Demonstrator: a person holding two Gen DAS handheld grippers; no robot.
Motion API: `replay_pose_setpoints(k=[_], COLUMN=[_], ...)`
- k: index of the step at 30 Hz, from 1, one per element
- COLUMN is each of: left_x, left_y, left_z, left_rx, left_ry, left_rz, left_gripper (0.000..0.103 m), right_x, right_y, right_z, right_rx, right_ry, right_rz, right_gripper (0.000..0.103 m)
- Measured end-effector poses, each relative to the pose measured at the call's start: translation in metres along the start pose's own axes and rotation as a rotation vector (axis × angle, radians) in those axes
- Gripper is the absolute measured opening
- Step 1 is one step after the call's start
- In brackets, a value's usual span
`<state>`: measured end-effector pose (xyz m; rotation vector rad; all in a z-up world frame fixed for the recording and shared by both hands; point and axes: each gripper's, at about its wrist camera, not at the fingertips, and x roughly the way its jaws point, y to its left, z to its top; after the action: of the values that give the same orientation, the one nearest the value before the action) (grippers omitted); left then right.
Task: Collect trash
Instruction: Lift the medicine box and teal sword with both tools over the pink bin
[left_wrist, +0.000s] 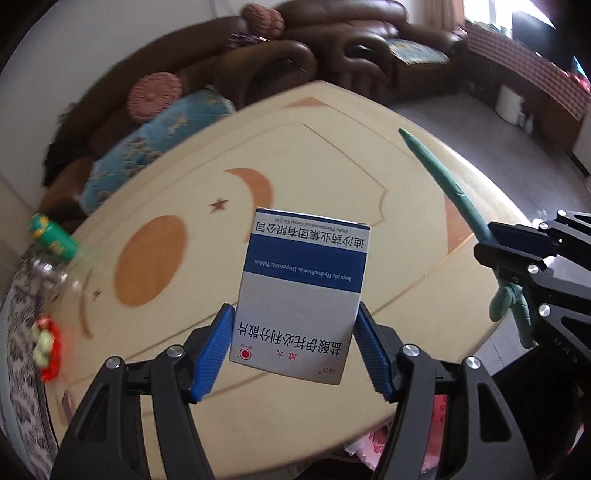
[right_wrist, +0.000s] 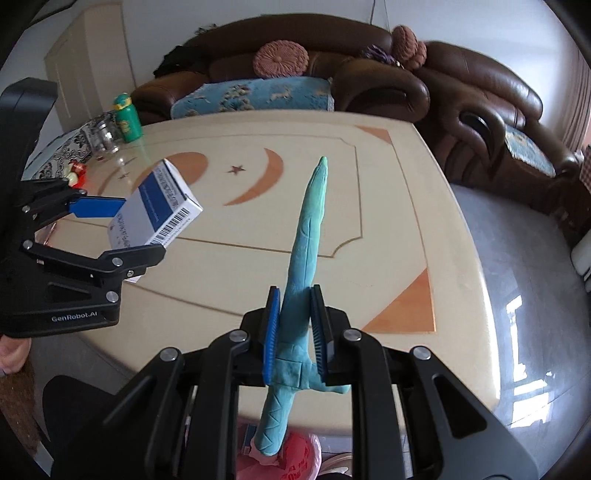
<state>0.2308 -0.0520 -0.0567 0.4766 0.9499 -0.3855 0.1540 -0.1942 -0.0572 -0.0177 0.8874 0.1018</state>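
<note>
A blue-and-white medicine box (left_wrist: 303, 291) is pinched by its sides between the blue pads of my left gripper (left_wrist: 295, 310), held in the air above the cream table (left_wrist: 332, 155). The right wrist view shows the same box (right_wrist: 162, 199) tilted in the left gripper (right_wrist: 142, 229) at the left. My right gripper (right_wrist: 295, 291) is shut on a long teal clay sword (right_wrist: 306, 236), gripping it just above the crossguard with the blade pointing away. From the left wrist view the sword (left_wrist: 439, 173) sticks up out of the right gripper (left_wrist: 517, 251) at the right edge.
A green bottle (right_wrist: 127, 118), a glass jar (right_wrist: 103, 136) and a small red item (right_wrist: 75, 171) stand at the table's far left. A brown leather sofa (right_wrist: 369, 74) lies behind the table (right_wrist: 388, 221). A pink plastic bag (right_wrist: 295, 458) sits below the table's near edge.
</note>
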Motion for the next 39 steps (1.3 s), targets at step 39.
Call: replay_pose_setpoints(k=[39], left_x=[-0.133], left_y=[-0.11], left_z=[-0.19], left_rx=[-0.184], left_ry=[-0.08], left_rz=[-0.094], left_gripper=[0.064], right_x=[-0.114], right_y=[0.043], right_z=[-0.183], right_rx=[-0.012], right_ry=[0.099], right_rz=[0.03], right_gripper=[0.018])
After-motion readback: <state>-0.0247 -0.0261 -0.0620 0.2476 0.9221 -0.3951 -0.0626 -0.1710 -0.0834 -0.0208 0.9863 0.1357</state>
